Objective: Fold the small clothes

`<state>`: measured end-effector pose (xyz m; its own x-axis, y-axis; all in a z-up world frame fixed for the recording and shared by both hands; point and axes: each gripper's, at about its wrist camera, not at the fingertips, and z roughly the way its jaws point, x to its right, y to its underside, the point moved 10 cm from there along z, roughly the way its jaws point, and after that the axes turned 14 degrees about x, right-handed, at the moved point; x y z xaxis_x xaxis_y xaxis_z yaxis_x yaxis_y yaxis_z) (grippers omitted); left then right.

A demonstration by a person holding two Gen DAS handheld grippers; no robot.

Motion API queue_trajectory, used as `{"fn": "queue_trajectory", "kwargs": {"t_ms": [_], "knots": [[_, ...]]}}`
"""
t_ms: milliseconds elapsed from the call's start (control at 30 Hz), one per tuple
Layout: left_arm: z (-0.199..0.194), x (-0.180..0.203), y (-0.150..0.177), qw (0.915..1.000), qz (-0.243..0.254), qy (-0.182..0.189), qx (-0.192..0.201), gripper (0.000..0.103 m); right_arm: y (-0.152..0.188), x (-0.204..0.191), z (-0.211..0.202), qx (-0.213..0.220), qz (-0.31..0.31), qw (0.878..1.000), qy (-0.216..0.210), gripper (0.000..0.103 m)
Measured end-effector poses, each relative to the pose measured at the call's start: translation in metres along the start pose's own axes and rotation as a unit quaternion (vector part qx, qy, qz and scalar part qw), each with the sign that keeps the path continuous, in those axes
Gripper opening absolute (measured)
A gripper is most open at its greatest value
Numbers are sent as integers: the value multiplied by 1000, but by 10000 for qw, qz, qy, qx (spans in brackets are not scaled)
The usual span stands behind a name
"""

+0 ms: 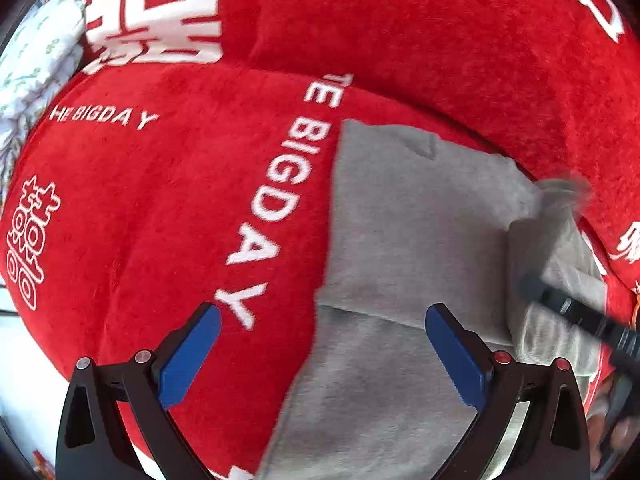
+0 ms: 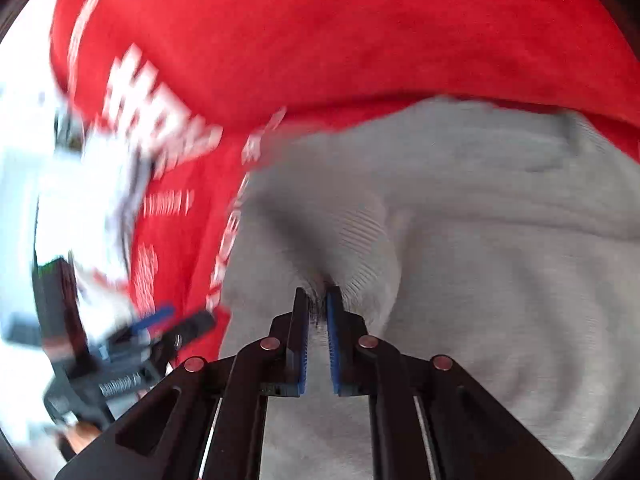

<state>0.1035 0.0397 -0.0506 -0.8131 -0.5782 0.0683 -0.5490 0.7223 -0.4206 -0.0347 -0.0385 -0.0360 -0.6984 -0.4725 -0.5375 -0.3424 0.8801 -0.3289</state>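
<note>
A small grey garment (image 1: 400, 220) lies spread on a red plush blanket (image 1: 160, 208) printed with white letters. My left gripper (image 1: 322, 314) hovers over the garment's left edge, open, nothing between its blue pads. In the right wrist view the grey garment (image 2: 500, 248) fills the right half, its ribbed hem bunched up at the fingertips. My right gripper (image 2: 318, 300) is shut on that ribbed grey fabric, which is pinched between the pads. The right gripper's black body (image 1: 580, 320) shows blurred at the garment's right side. The left gripper (image 2: 160, 328) appears blurred at lower left.
The red blanket (image 2: 340, 40) covers nearly the whole surface, with raised folds behind the garment. A white cloth with a green floral print (image 1: 36, 64) lies at the far left. A bright white surface (image 2: 20, 200) shows beyond the blanket's left edge.
</note>
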Motion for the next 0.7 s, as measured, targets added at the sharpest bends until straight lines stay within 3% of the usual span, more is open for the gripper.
{"fn": "queue_trajectory", "kwargs": {"t_ms": [67, 200, 300, 467, 600, 633, 667, 700], "knots": [[2, -3, 1, 9999, -69, 25, -84, 103, 13, -3, -3, -107, -185, 9997, 135, 50], [5, 10, 0, 9995, 82, 269, -130, 103, 37, 33, -41, 84, 758, 9970, 123, 51], [15, 33, 1, 9976, 181, 598, -299, 103, 67, 93, -79, 256, 1880, 9808, 459, 51], [33, 65, 2, 9959, 341, 734, -408, 103, 112, 171, -133, 705, 3394, 9349, 763, 51], [38, 78, 3, 9959, 479, 658, -404, 103, 102, 207, -146, 1412, 4130, 8964, 776, 51], [39, 79, 4, 9958, 512, 628, -415, 103, 96, 217, -150, 1572, 4202, 8900, 817, 39], [39, 80, 5, 9958, 564, 586, -415, 103, 91, 224, -153, 1599, 4159, 8912, 854, 6], [40, 82, 5, 9958, 597, 556, -415, 103, 89, 229, -158, 1615, 4068, 8947, 888, 6]]}}
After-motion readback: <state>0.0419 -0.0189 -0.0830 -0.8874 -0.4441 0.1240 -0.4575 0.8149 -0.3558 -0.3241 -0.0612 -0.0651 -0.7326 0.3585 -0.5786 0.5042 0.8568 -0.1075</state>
